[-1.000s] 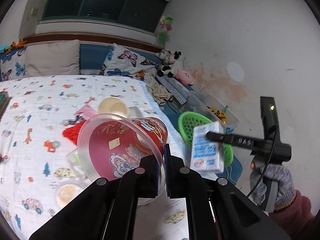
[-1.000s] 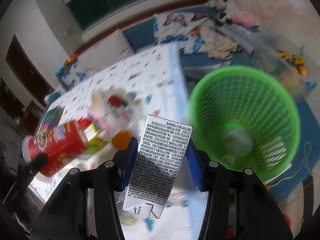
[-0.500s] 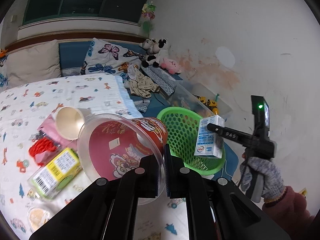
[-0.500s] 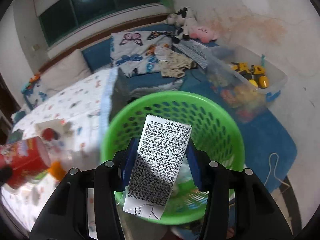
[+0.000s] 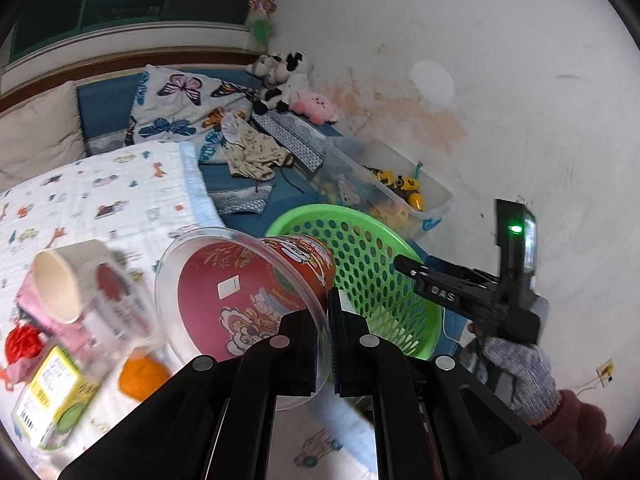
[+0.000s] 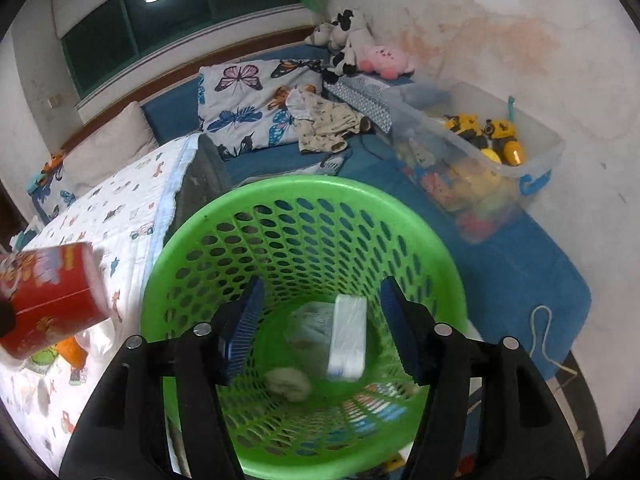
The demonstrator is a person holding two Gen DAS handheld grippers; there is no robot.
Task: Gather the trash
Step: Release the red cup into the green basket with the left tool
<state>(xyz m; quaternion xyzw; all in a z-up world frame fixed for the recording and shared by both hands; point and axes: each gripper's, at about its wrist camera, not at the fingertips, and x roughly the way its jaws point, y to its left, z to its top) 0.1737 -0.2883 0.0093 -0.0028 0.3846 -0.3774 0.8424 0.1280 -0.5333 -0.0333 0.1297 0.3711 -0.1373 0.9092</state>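
My left gripper (image 5: 329, 312) is shut on the clear rim of a red noodle cup (image 5: 256, 284), held on its side just left of the green mesh basket (image 5: 372, 264). The cup also shows in the right wrist view (image 6: 52, 300). My right gripper (image 6: 320, 304) is open and empty above the basket (image 6: 400, 220). A white carton (image 6: 347, 342) is inside the basket, with crumpled paper (image 6: 289, 384) at the bottom. In the left wrist view the right gripper (image 5: 404, 266) reaches over the basket's right rim.
On the patterned bed cover (image 5: 100, 208) lie a paper cup (image 5: 60, 284), a yellow-green carton (image 5: 52, 396), an orange thing (image 5: 142, 376) and a red thing (image 5: 20, 344). A clear toy bin (image 6: 480, 156) stands behind the basket by the wall. Pillows and plush toys (image 6: 348, 36) sit at the back.
My right gripper has opened and let go of the white carton, which now is inside the basket. My left gripper has carried the red cup rightward, up to the basket.
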